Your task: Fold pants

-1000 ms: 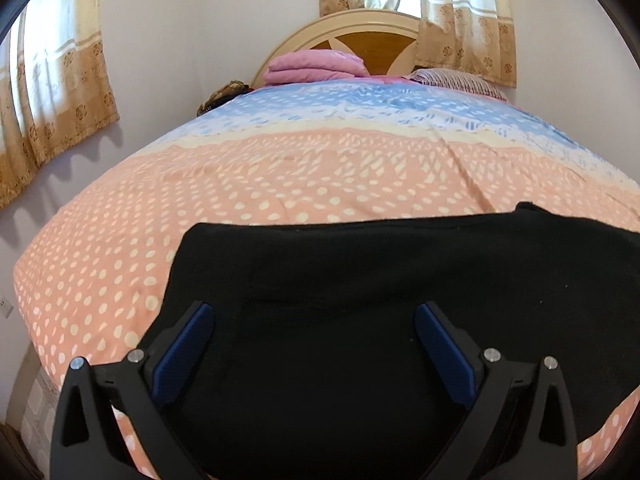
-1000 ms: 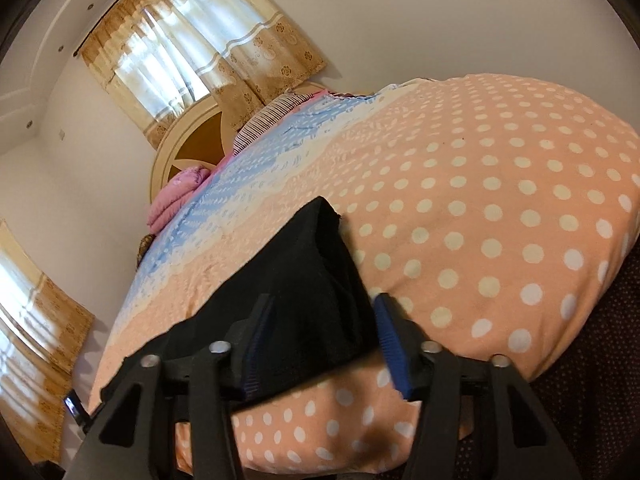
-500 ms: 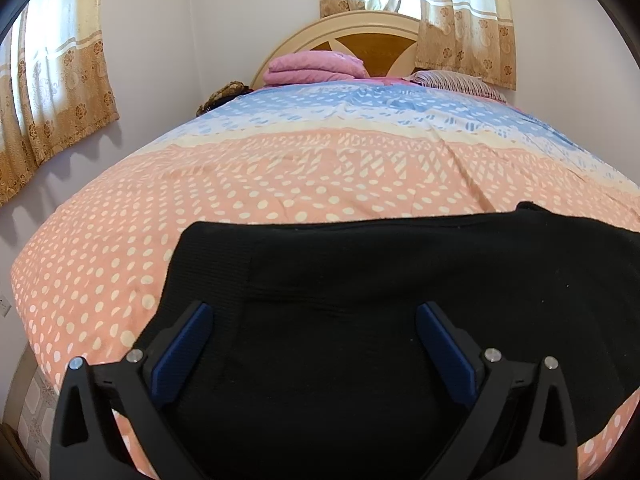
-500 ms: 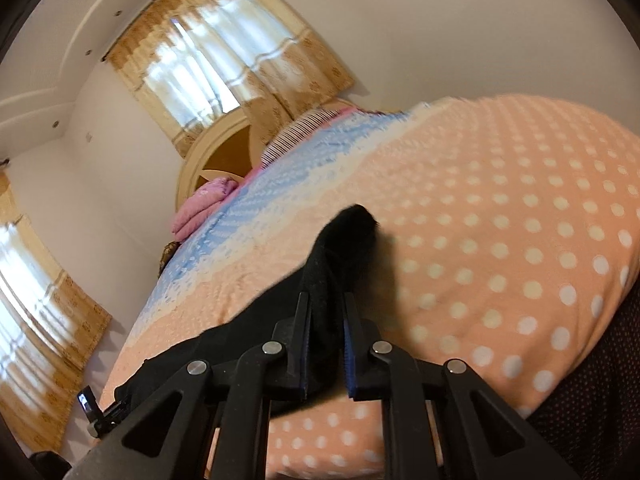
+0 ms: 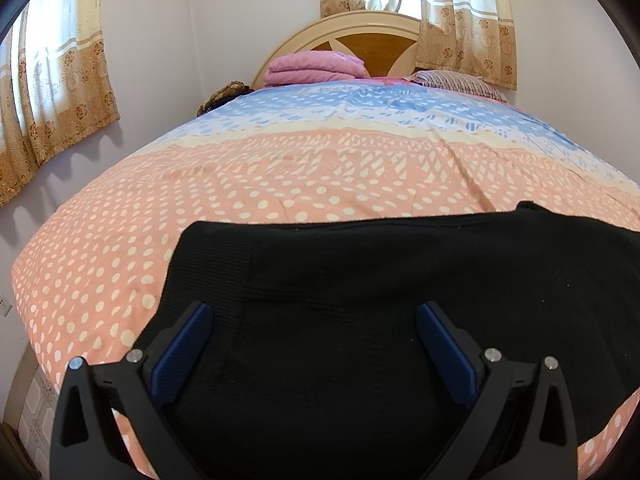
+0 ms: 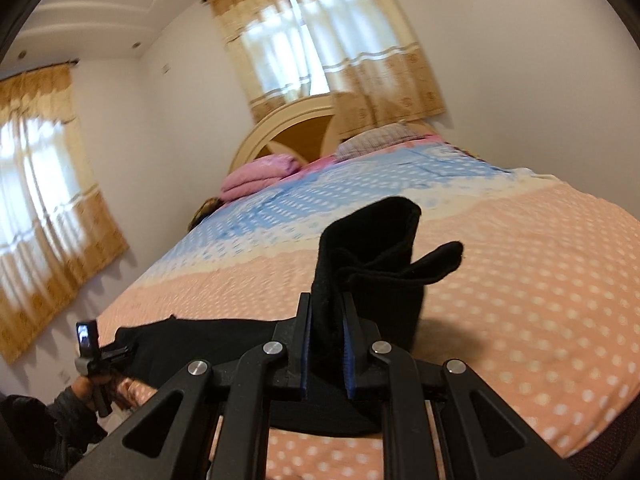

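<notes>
Right hand-held gripper (image 6: pixel 326 334): its jaws have just been closing and are now seen clamped on one end of the black pants (image 5: pixel 400 300), with that end raised off the bed (image 5: pixel 280 184) and its cuffs flopping loose above the pads. Left hand-held gripper (image 5: pixel 312 352) is held with jaws wide apart over the other end, nothing pinched. Most of the pants are laid flat on the near part of the bed. By the look of it, the fold is only begun; the lifted end is yet to be carried across and smoothed.
</notes>
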`<move>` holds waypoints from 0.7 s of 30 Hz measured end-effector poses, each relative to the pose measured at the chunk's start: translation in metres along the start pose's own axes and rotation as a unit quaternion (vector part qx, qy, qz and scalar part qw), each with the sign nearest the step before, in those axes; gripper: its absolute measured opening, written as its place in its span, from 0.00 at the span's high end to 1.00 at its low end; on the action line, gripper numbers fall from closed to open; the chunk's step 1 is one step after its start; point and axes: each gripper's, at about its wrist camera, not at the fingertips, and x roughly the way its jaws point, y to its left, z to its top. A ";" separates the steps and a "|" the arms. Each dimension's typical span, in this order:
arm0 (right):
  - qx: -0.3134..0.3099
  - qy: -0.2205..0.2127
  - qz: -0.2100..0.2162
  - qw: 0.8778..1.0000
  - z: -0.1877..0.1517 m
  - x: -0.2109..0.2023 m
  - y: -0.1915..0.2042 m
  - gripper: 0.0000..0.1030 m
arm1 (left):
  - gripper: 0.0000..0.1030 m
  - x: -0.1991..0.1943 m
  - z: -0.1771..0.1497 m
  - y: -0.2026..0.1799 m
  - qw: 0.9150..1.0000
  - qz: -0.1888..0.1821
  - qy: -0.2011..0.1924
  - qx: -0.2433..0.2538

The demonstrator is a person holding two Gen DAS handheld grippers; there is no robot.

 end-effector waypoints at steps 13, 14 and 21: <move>-0.033 0.044 0.050 0.997 -0.009 0.054 0.062 0.88 | 0.00 -0.004 0.000 0.000 1.000 -0.001 0.000 -0.006; -0.033 0.048 0.053 0.997 -0.010 0.059 0.065 0.88 | 0.00 -0.005 0.001 -0.001 1.000 -0.004 0.001 -0.009; -0.049 0.087 0.068 0.993 -0.026 0.096 0.090 0.88 | 0.00 -0.025 0.010 -0.010 1.000 -0.022 -0.017 -0.015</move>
